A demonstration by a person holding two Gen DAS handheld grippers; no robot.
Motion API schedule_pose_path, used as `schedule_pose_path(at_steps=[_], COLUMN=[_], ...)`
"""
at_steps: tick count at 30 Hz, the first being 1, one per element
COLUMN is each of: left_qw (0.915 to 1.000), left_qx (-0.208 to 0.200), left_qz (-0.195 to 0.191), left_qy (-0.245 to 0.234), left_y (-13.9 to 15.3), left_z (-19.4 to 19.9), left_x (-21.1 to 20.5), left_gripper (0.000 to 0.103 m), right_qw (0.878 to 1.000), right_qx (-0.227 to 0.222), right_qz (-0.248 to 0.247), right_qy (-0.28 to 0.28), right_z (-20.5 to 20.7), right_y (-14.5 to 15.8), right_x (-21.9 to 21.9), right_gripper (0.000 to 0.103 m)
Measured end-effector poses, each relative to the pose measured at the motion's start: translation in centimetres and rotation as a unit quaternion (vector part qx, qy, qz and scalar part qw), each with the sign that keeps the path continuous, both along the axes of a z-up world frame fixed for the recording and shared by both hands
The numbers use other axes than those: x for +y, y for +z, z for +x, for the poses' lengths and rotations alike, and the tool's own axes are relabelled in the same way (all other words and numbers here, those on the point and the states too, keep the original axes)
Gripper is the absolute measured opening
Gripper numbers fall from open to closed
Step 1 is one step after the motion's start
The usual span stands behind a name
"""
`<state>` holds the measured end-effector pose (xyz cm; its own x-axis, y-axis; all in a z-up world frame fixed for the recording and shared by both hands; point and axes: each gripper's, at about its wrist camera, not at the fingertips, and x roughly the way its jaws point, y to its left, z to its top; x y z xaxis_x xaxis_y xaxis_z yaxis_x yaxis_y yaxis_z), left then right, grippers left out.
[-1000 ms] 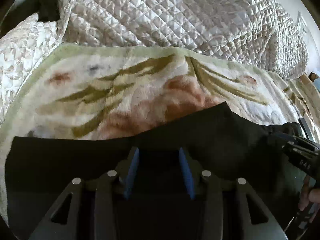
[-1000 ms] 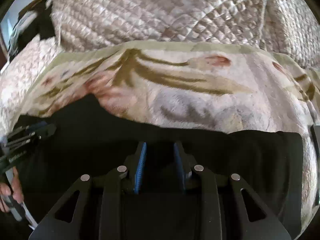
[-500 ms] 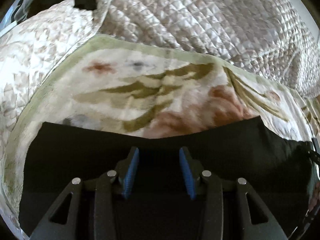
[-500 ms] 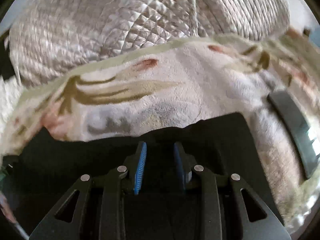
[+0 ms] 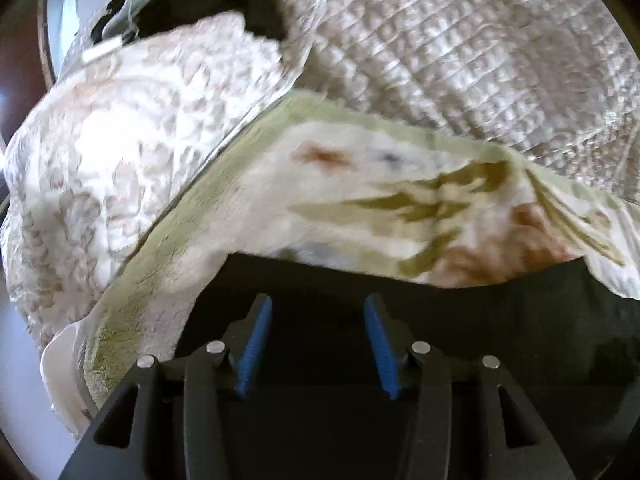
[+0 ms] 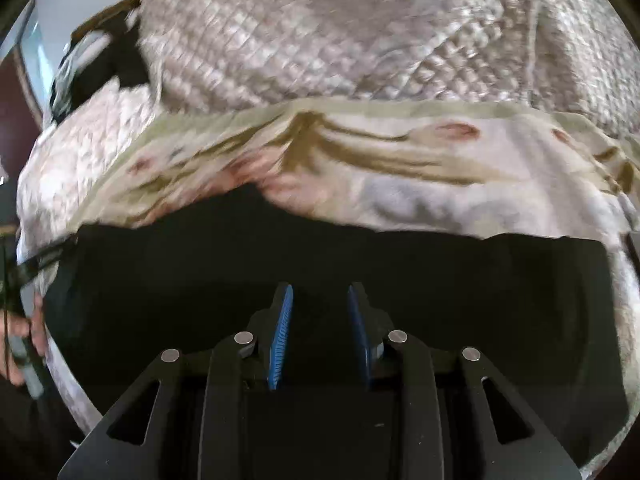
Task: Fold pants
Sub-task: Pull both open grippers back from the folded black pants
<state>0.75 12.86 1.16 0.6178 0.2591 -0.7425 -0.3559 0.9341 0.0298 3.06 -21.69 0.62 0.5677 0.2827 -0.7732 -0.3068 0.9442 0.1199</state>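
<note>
The black pants (image 5: 460,320) lie flat on a floral blanket (image 5: 360,200) on the bed. In the left wrist view my left gripper (image 5: 318,304) is open, low over the pants near their left end, with nothing between its blue pads. In the right wrist view the pants (image 6: 460,280) spread wide as a dark band. My right gripper (image 6: 320,292) is open over their middle, empty. The left gripper and the hand holding it (image 6: 24,280) show at the far left edge of that view.
A quilted silvery bedspread (image 5: 460,48) is bunched behind the blanket. A white patterned cover (image 5: 100,168) lies to the left, near the bed's edge. A dark object (image 5: 192,12) sits at the back left. The blanket (image 6: 440,184) extends beyond the pants to the right.
Both views have swung: the left gripper has moved toward the pants' left end and the bed edge. The right gripper has turned back leftward over the pants. Both stay open.
</note>
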Motion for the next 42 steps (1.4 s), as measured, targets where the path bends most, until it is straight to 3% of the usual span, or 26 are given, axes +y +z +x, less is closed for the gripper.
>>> schedule_pose_path(at_steps=[2, 7, 12, 15, 22, 24, 28, 33, 42], left_qw=[1.0000, 0.9999, 0.9994, 0.9979, 0.9936, 0.9925, 0.9927, 0.9931, 0.9928], left_qx=[0.004, 0.005, -0.022, -0.040, -0.028, -0.011, -0.006, -0.013, -0.022], left_qz=[0.000, 0.009, 0.000, -0.017, -0.037, -0.037, -0.008, -0.007, -0.003], left_qy=[0.001, -0.001, -0.026, -0.048, -0.103, -0.116, -0.120, -0.116, -0.118], left_y=[-0.8, -0.4, 1.3, 2.1, 0.8, -0.2, -0.9, -1.2, -1.4], left_z=[0.5, 0.7, -1.0, -3.0, -7.7, -8.1, -8.5, -8.7, -9.0], left_x=[0.5, 0.0, -1.8, -3.6, -7.9, -8.7, -9.7, -9.9, -10.1], left_gripper=[0.056, 0.057, 0.057, 0.057, 0.057, 0.057, 0.059, 0.061, 0.065], right_qw=[1.000, 1.000, 1.000, 0.999, 0.998, 0.999, 0.998, 0.995, 0.994], right_qx=[0.000, -0.006, -0.027, -0.038, -0.056, -0.046, -0.053, -0.076, -0.080], right_qz=[-0.005, -0.004, -0.002, 0.004, -0.004, -0.015, -0.032, -0.059, -0.062], right_qy=[-0.006, -0.021, -0.006, 0.004, 0.018, 0.020, 0.028, 0.039, 0.037], right_z=[0.3, 0.2, -1.6, -3.8, -8.4, -8.8, -9.2, -9.8, -9.8], right_y=[-0.5, 0.0, 1.0, 1.1, 0.4, -0.5, -1.0, -1.7, -1.8], right_x=[-0.2, -0.8, -0.5, 0.0, 0.5, 0.6, 0.9, 1.8, 2.0], right_gripper=[0.029, 0.029, 0.030, 0.045, 0.047, 0.052, 0.057, 0.064, 0.071])
